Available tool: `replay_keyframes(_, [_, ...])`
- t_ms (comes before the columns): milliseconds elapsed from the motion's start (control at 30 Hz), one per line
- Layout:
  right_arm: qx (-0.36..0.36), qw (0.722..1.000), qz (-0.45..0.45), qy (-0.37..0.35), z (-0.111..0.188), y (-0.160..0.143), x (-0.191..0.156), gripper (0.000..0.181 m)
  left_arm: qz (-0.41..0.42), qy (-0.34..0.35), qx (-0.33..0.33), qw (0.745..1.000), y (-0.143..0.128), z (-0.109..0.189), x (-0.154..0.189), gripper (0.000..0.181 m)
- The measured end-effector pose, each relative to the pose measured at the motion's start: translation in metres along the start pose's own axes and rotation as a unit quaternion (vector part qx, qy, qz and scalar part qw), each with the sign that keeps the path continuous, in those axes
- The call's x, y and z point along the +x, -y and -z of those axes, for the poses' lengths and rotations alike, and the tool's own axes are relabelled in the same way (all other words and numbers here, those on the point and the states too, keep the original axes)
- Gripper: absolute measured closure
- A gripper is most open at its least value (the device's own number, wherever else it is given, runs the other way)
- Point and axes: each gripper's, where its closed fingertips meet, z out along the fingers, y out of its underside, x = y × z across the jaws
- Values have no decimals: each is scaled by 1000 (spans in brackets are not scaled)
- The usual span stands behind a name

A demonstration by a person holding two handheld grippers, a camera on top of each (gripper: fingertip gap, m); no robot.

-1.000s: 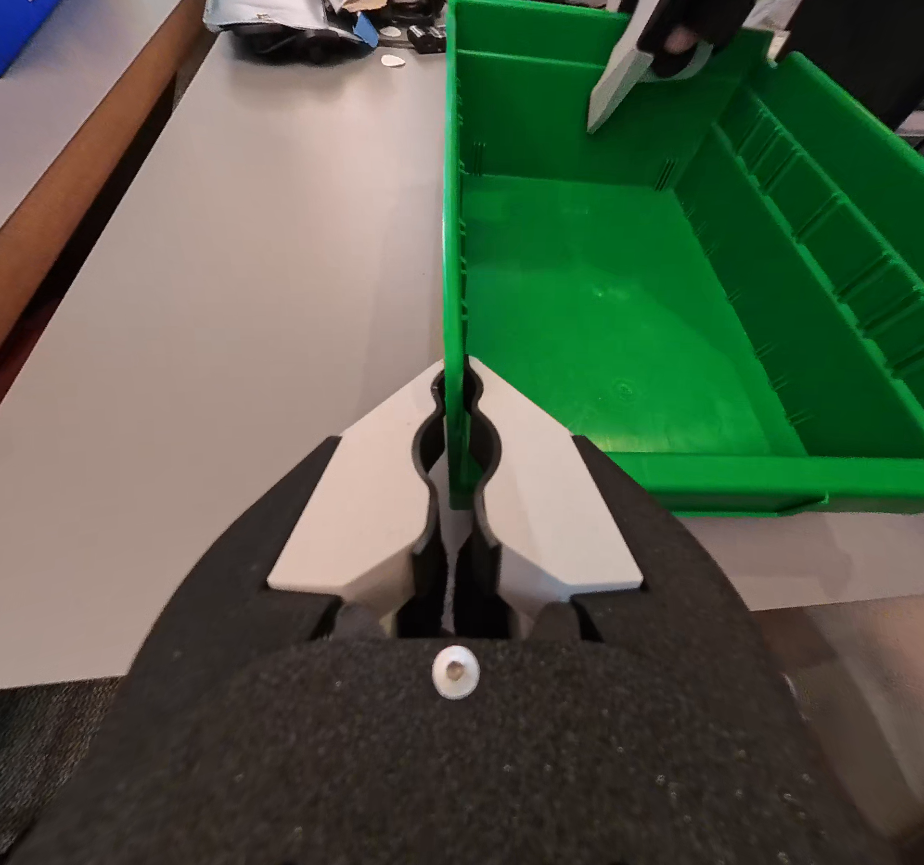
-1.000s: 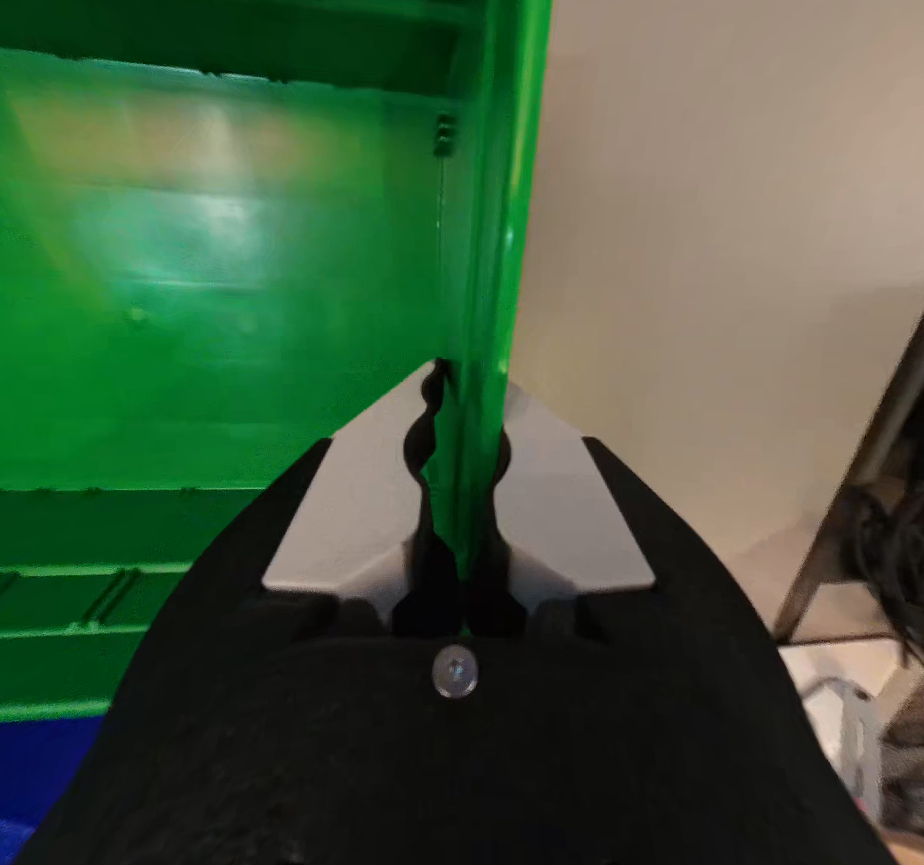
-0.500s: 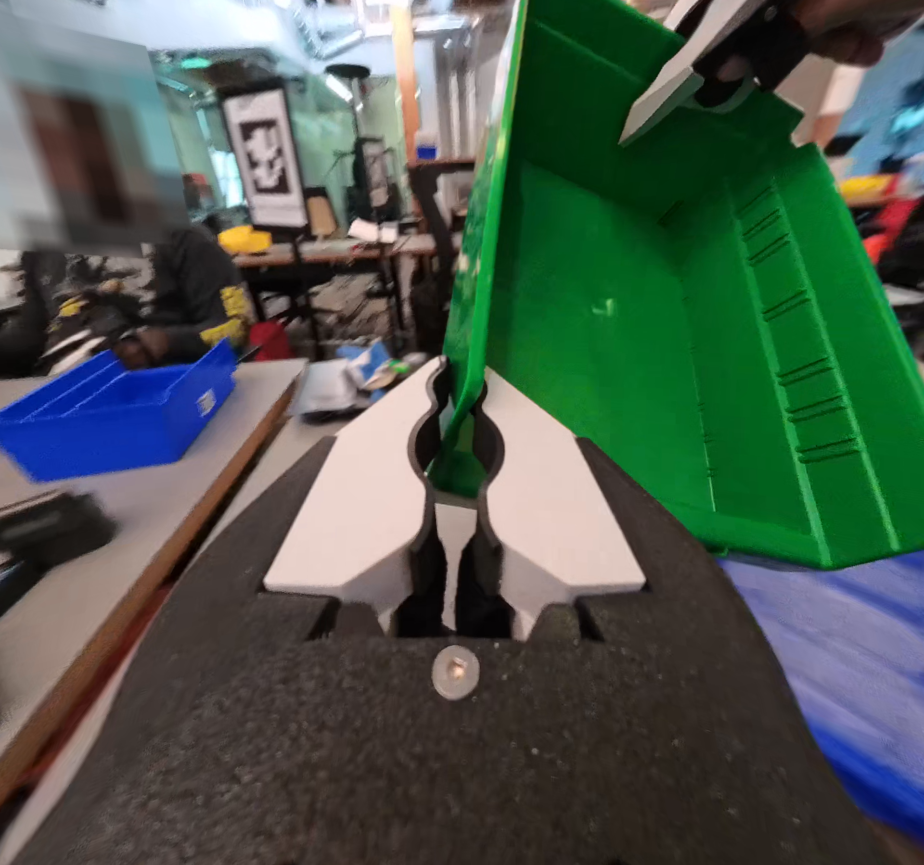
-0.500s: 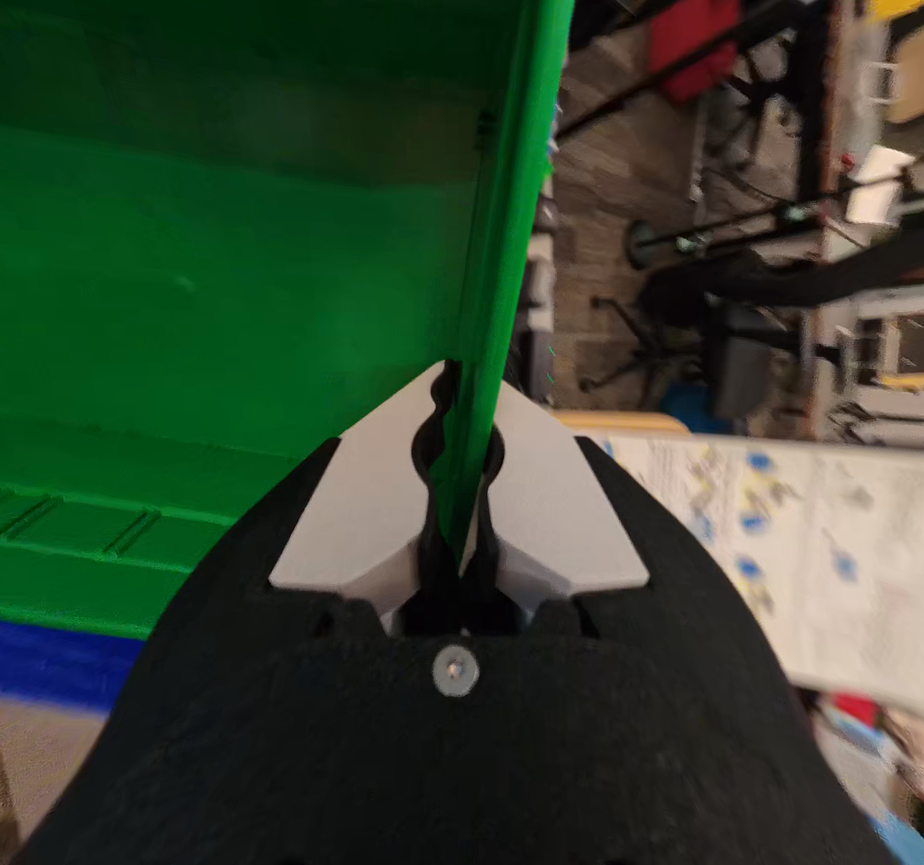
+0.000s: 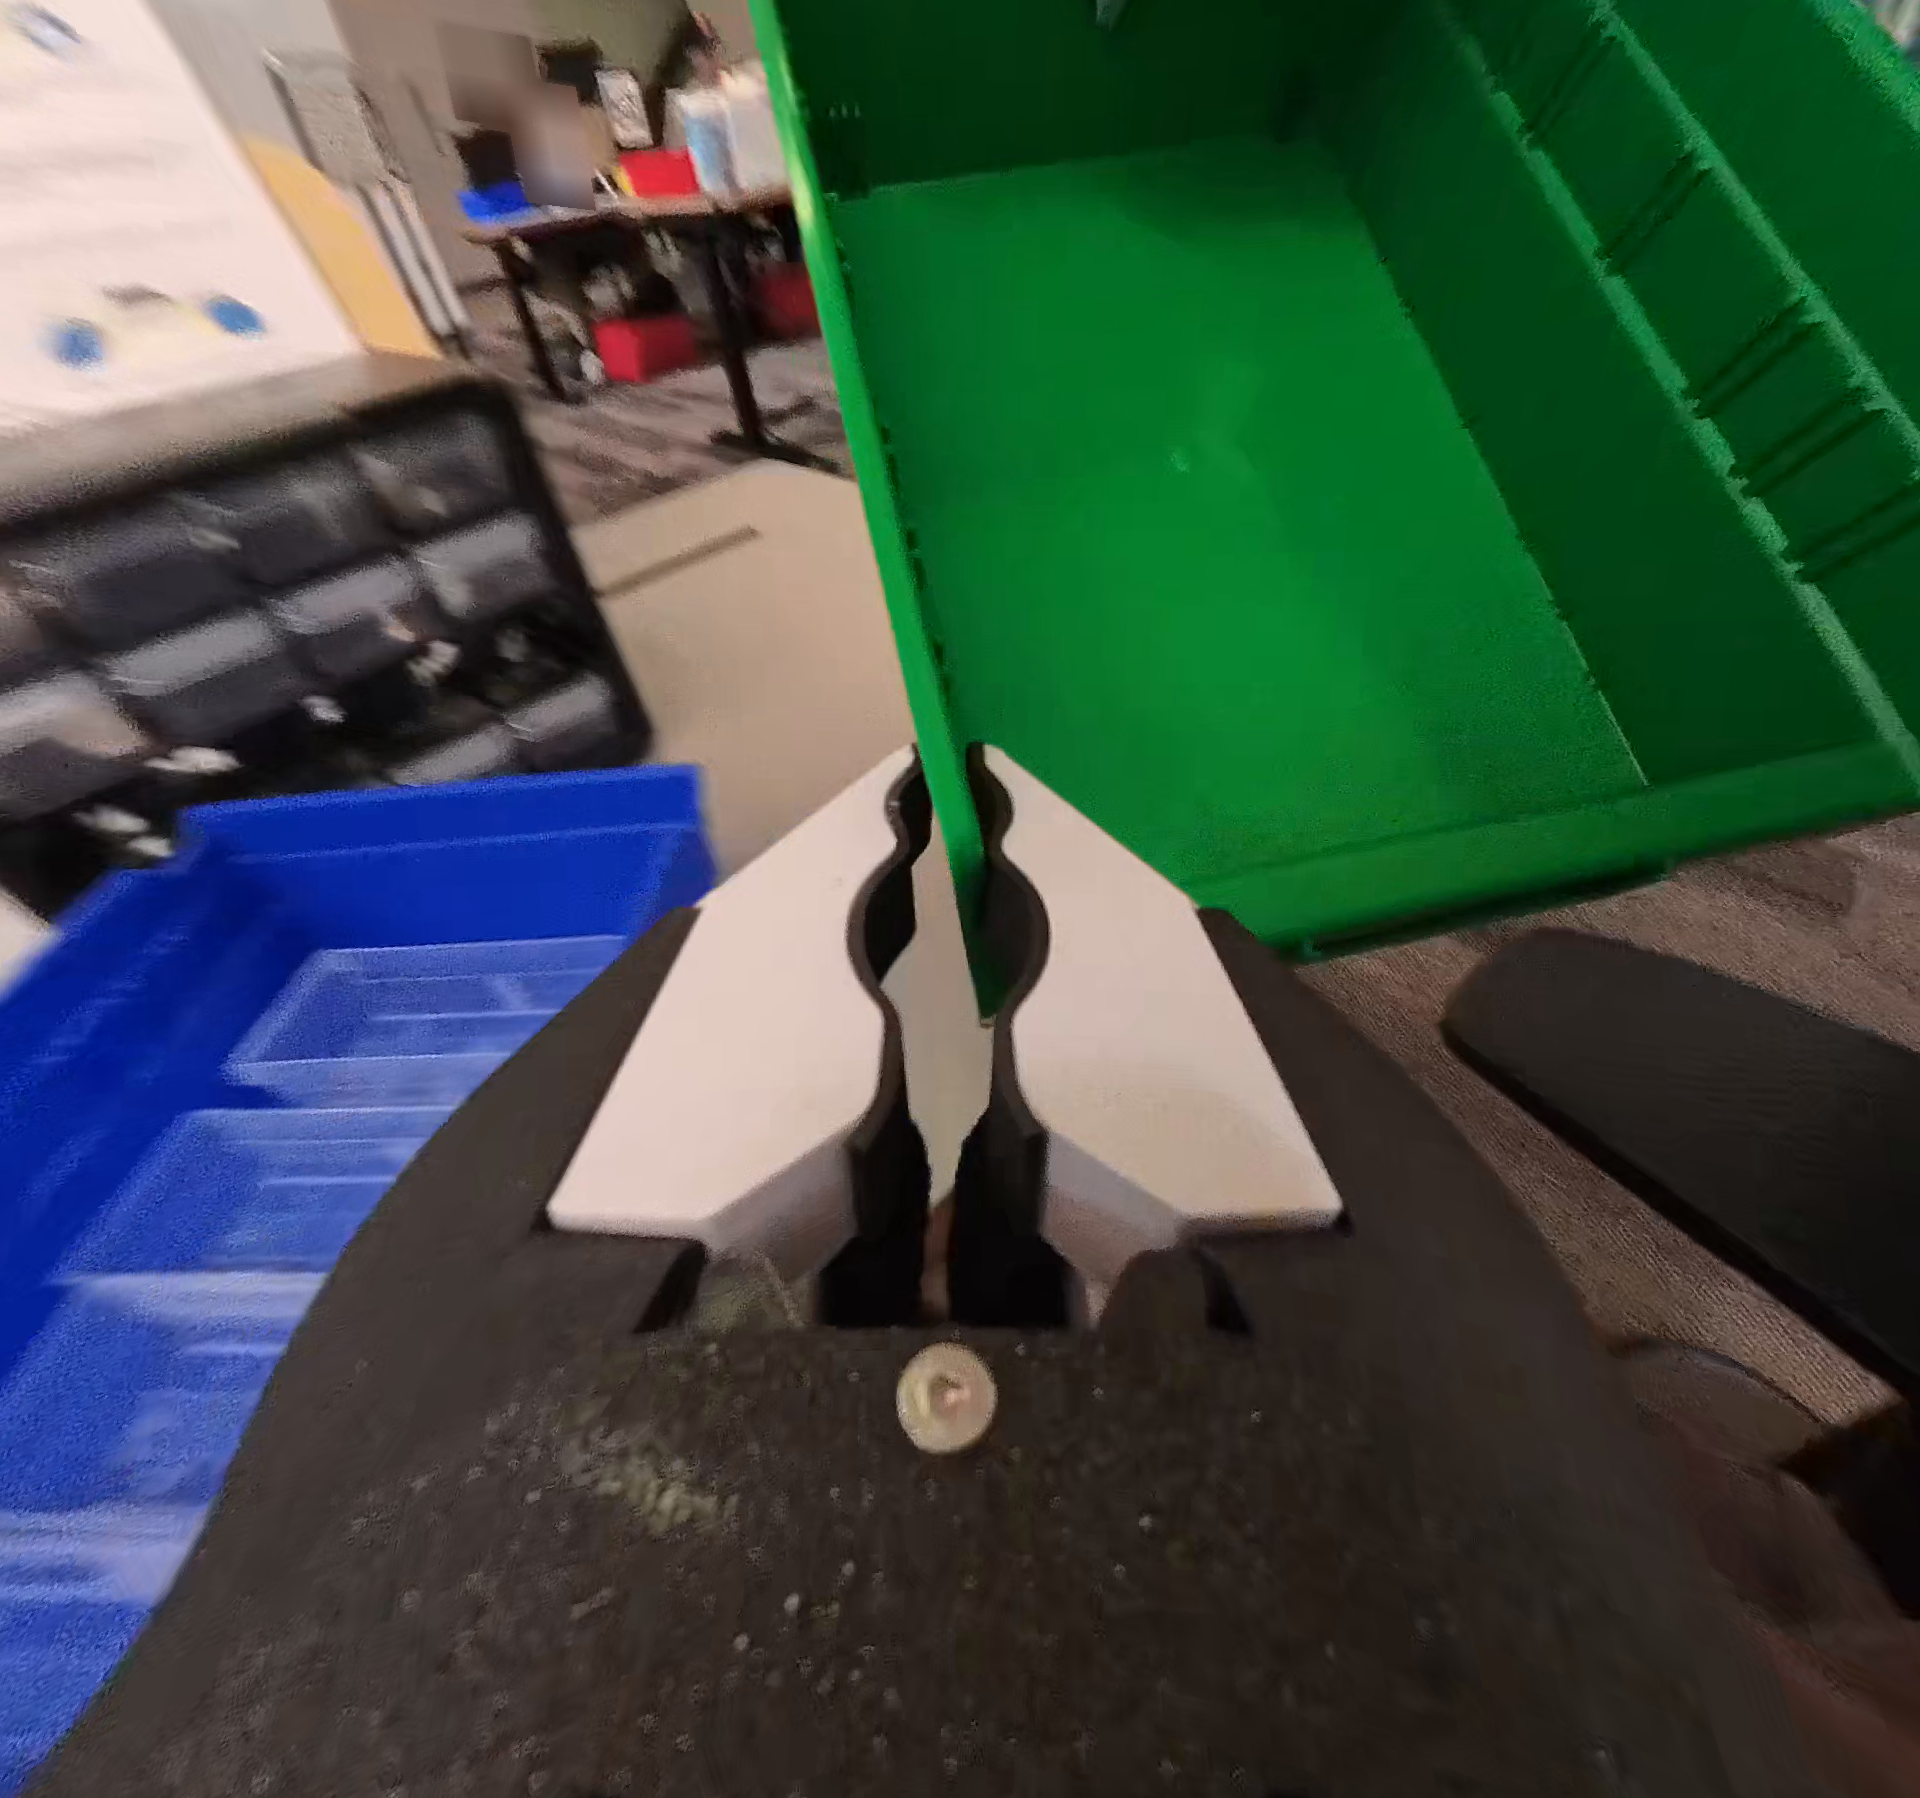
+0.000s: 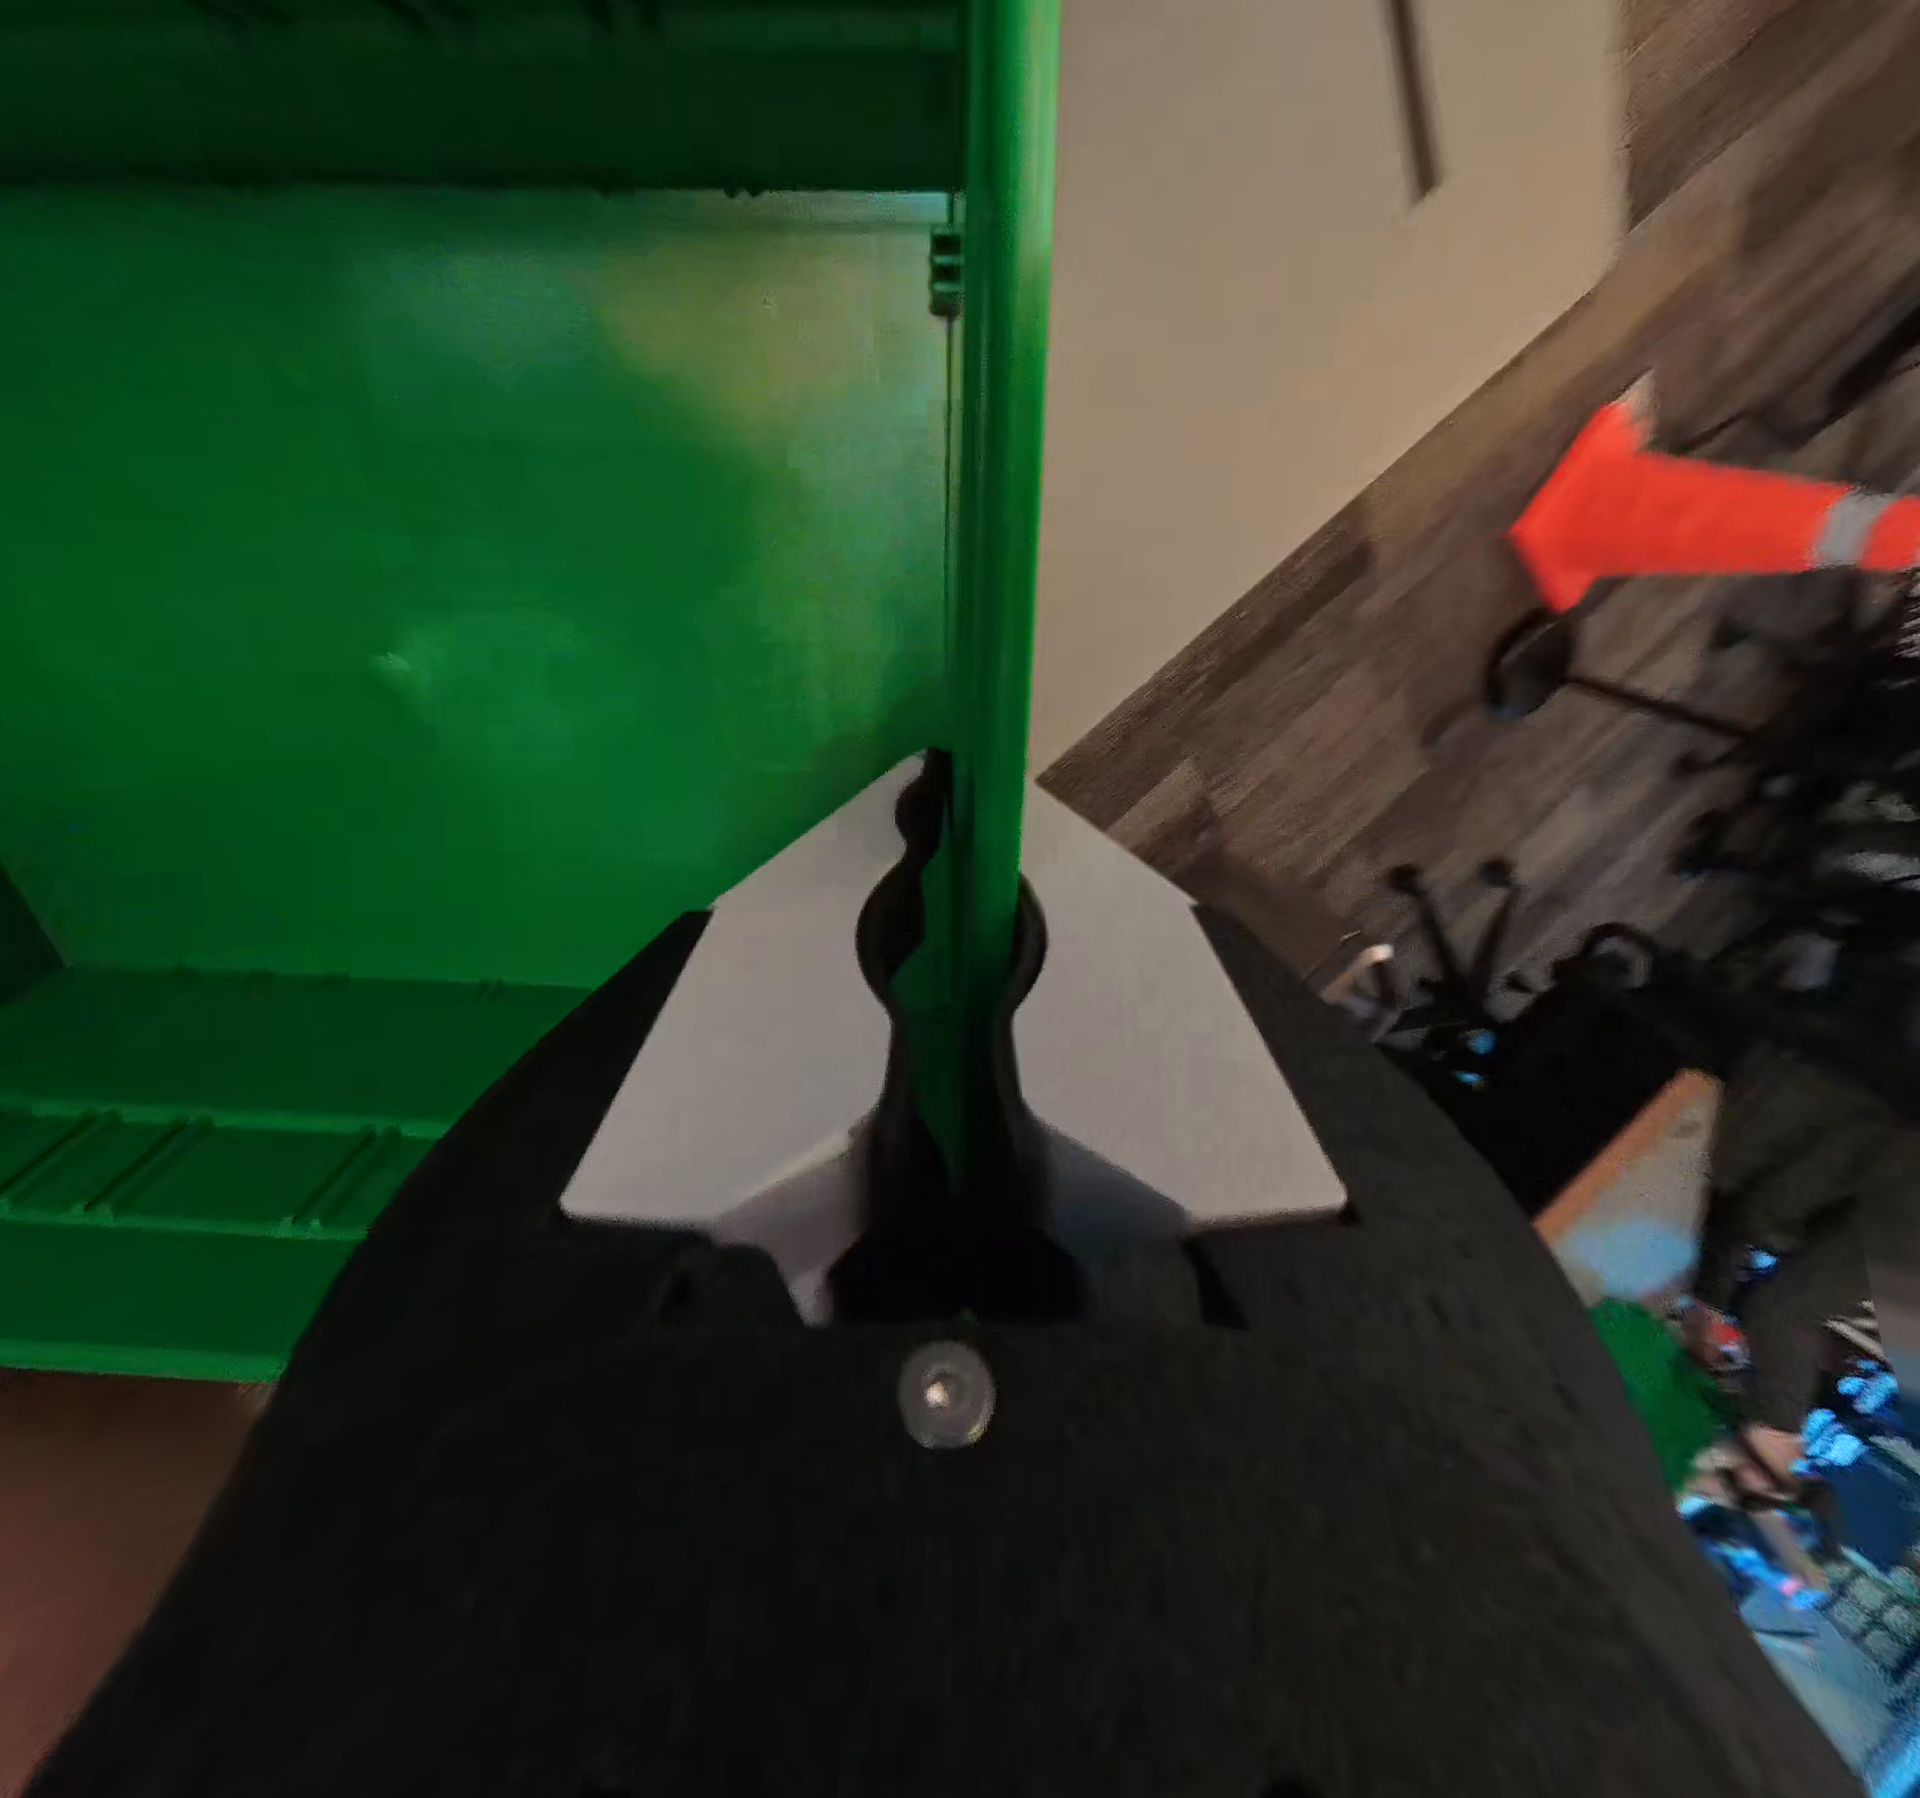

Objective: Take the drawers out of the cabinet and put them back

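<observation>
Fingers of left gripper pinch the green drawer by its side wall; right gripper pinches another wall. Drawer held airborne, tilted. Blue bin sits lower left of drawer.

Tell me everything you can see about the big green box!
The green drawer is a bright green plastic bin, open on top and empty, with ribs and slots along its side walls. It is off any surface, tilted in the air. The left tongs pinch one wall's rim, and the right tongs pinch another wall. A blue drawer sits below, apart from it.
</observation>
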Motion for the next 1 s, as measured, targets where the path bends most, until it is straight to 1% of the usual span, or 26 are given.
replay_keyframes(67, [-16, 999, -20, 35, -46, -34, 0, 179, 3, -22, -37, 999, -25, -27, 29, 177])
replay_keyframes(133, [-19, 997, -32, 72, -95, -50, 2, 179, 11, -29, -69, 997, -49, -51, 45, 176])
replay_keyframes(200, [-13, 993, -39, 106, -143, -50, 4, 179, 22, -31, -103, 994, -74, -72, 51, 174])
replay_keyframes(267, [-3, 990, -31, 137, -183, -39, 8, 178, 31, -28, -129, 991, -93, -88, 51, 171])
replay_keyframes(367, [-1, 986, 8, 169, -226, -15, 15, 179, 48, -21, -154, 987, -107, -104, 45, 168])
replay_keyframes(500, [-15, 973, 48, 223, -263, 16, 29, 178, 87, -23, -157, 983, -105, -123, 33, 164])
replay_keyframes(600, [-35, 967, 80, 239, -292, 34, 47, 179, 129, -35, -170, 976, -104, -137, 26, 162])
replay_keyframes(633, [-41, 966, 86, 242, -302, 40, 55, 178, 142, -40, -165, 975, -100, -139, 24, 156])
replay_keyframes(667, [-40, 963, 93, 250, -309, 47, 63, 179, 148, -44, -163, 975, -97, -139, 21, 146])
replay_keyframes(700, [-31, 959, 106, 260, -313, 56, 70, 179, 151, -43, -161, 974, -94, -138, 18, 140])
replay_keyframes(733, [-25, 959, 125, 254, -320, 65, 80, 179, 151, -48, -152, 976, -88, -136, 17, 136])
replay_keyframes(800, [-21, 956, 160, 243, -332, 79, 102, 179, 137, -69, -132, 979, -75, -127, 20, 135])
replay_keyframes(900, [-27, 950, 170, 259, -346, 96, 125, 179, 122, -138, -90, 979, -48, -104, 35, 135])
replay_keyframes(1000, [-20, 950, 183, 252, -359, 111, 147, 179, 126, -174, -39, 976, -19, -80, 27, 138])
